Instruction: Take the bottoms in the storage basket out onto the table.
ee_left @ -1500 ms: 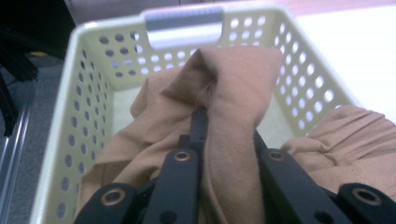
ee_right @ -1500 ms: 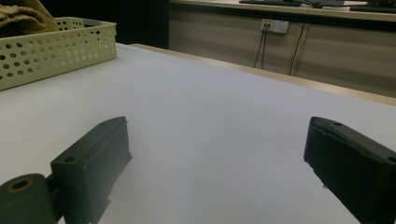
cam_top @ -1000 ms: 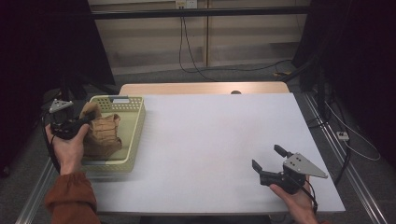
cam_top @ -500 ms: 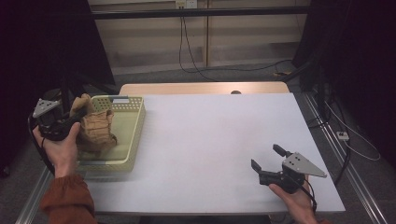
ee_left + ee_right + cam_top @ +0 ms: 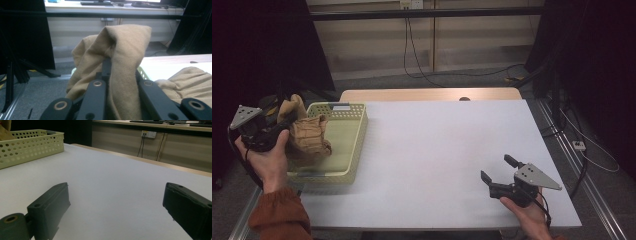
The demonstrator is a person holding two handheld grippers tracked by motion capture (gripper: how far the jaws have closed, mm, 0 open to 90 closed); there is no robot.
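Both jaws of left gripper point(image 5: 117, 82) clamp tan cloth point(image 5: 125, 50) — tips hidden; right gripper point(image 5: 496, 172) gapes wide.

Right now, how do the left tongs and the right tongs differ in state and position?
The left tongs are shut on the tan cloth, raised at the basket's left side; the right tongs are open and hold nothing, low over the white table near its front right. Both are black and hand-held.
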